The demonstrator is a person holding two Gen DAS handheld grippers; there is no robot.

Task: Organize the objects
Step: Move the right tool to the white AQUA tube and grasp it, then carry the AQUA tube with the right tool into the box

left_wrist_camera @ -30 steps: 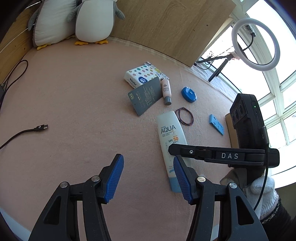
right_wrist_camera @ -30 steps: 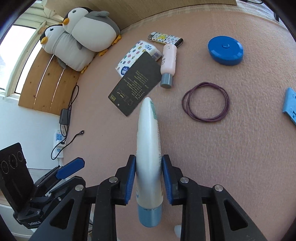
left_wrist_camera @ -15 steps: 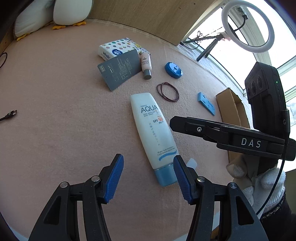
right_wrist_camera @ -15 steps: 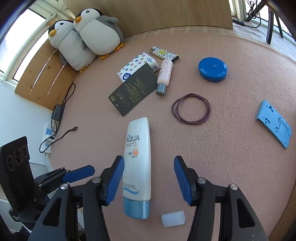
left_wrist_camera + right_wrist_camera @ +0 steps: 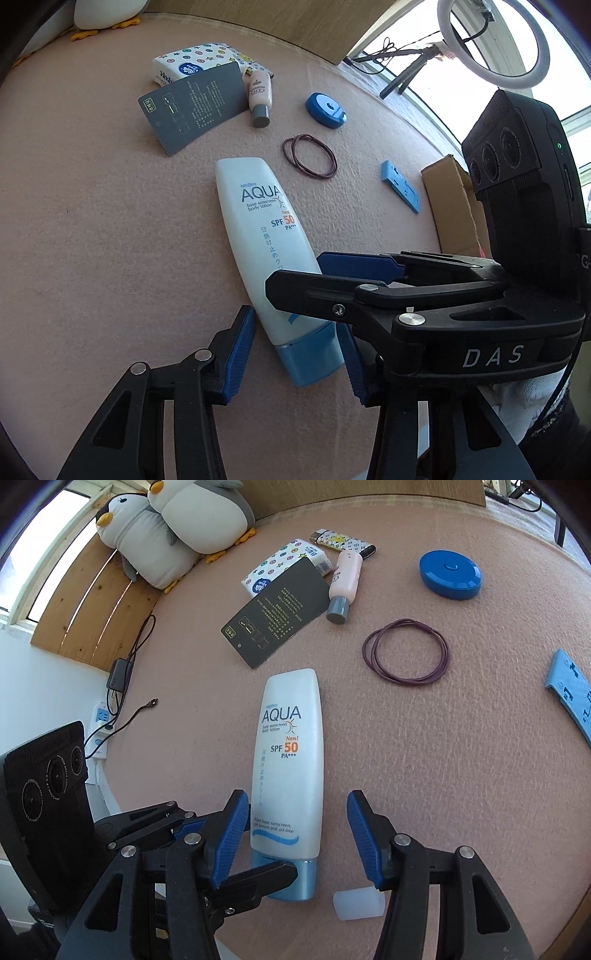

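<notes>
Closing on the sunscreen tube point(image 5: 266, 240) is the step we judge to be in hand, and it wants care, because both grippers crowd the same end of it. We take the tube as our landmark: it lies flat on the pink mat point(image 5: 92, 221), label up, with its blue cap end point(image 5: 293, 880) nearest us. Beyond its far end lie the dark card point(image 5: 275, 611) and the small pink bottle point(image 5: 345, 581); off to the far right side are the purple hair ties point(image 5: 406, 651), and just beside the cap sits a small clear cap point(image 5: 358, 901). Our left gripper point(image 5: 293, 352) has its jaws wide, straddling the cap end with one pad on either side, and we cannot tell whether either pad touches yet. Our right gripper point(image 5: 295, 834) is also spread wide and grips nothing; its left pad sits close against the tube's edge, while its right pad stands apart from the tube over bare mat. We would centre one gripper across the stiff shoulder just above the cap, where the tube should not squash, keep the other clear, and squeeze gently so the smooth plastic does not squirt out sideways.
</notes>
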